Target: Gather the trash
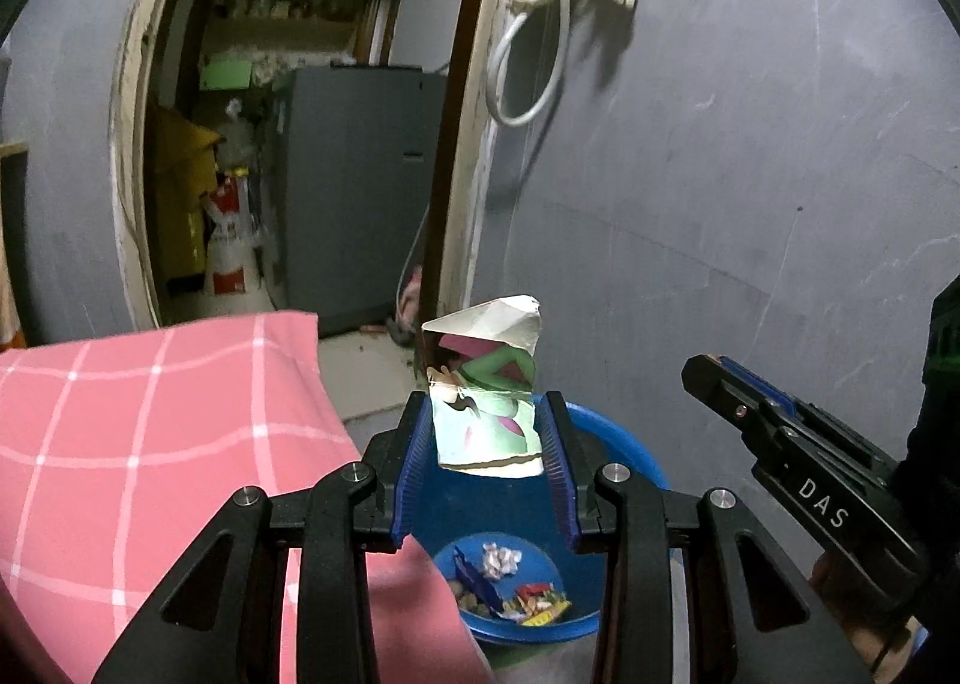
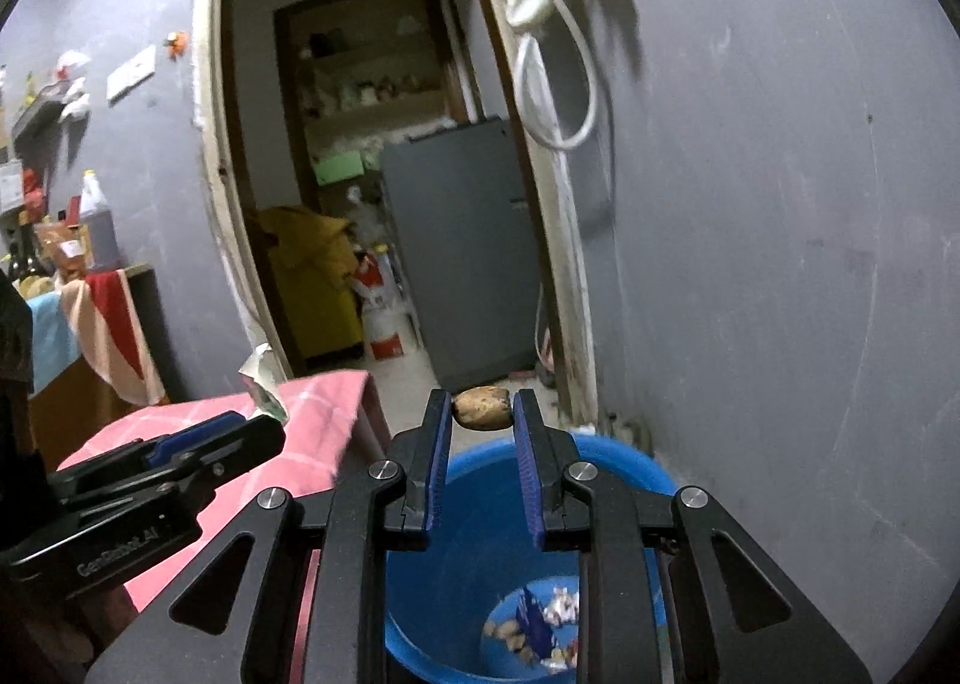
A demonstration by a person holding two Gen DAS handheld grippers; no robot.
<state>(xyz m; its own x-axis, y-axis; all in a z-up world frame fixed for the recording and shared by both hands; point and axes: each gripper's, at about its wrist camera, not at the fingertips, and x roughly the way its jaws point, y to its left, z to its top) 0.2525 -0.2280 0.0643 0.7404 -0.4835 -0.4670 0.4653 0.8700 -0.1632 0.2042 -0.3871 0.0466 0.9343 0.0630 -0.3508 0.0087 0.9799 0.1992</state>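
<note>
Lettering reads "DAS" on the right claw (image 1: 699, 369) and "GenRobot.AI" on the left claw (image 2: 264, 426). Blue bucket (image 1: 630, 456), holding wrappers and scraps, sits below both. Left claw is clamped on a torn printed paper scrap (image 1: 486, 420); right claw pinches a small brown lump (image 2: 483, 407) at its tips.

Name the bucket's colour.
Blue; the bucket shows best in the right wrist view.
</note>
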